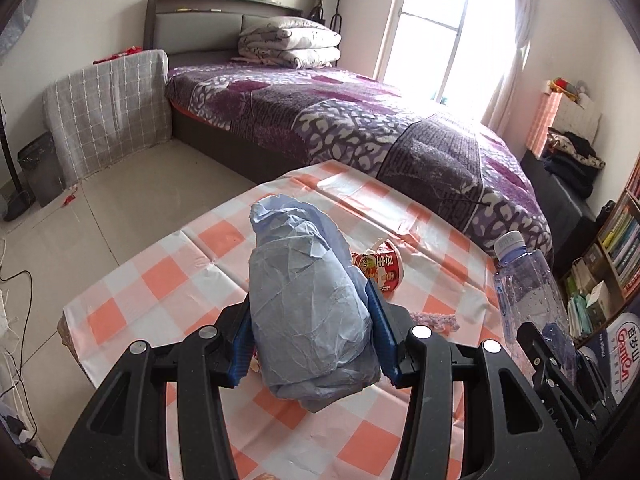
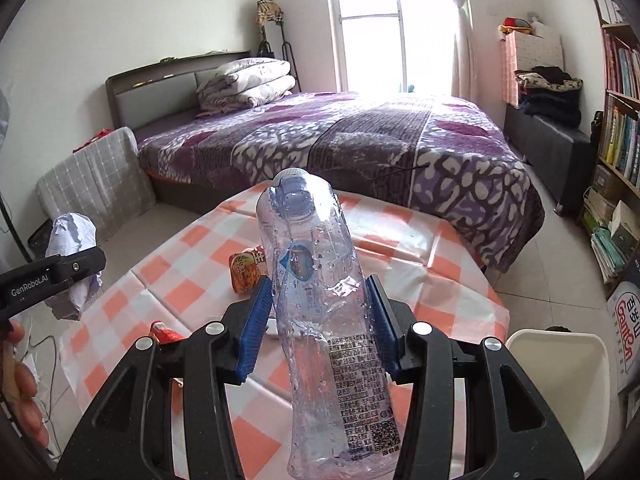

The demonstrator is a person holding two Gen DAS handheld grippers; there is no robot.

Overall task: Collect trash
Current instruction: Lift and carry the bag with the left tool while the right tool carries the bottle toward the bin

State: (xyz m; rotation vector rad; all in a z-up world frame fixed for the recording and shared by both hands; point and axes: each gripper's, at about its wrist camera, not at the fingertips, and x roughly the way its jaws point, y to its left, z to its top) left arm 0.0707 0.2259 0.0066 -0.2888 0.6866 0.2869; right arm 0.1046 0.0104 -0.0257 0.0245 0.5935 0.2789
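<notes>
My left gripper is shut on a crumpled blue paper wad and holds it above the checked table. The wad also shows at the left of the right wrist view. My right gripper is shut on a clear empty plastic bottle, cap pointing away, above the table. The bottle also shows at the right of the left wrist view. A red snack cup lies on the table beyond both grippers; it also shows in the right wrist view.
A small red wrapper lies on the table at the left. A white bin stands right of the table. A purple bed is behind, a bookshelf at the right, and a dark floor bin at the far left.
</notes>
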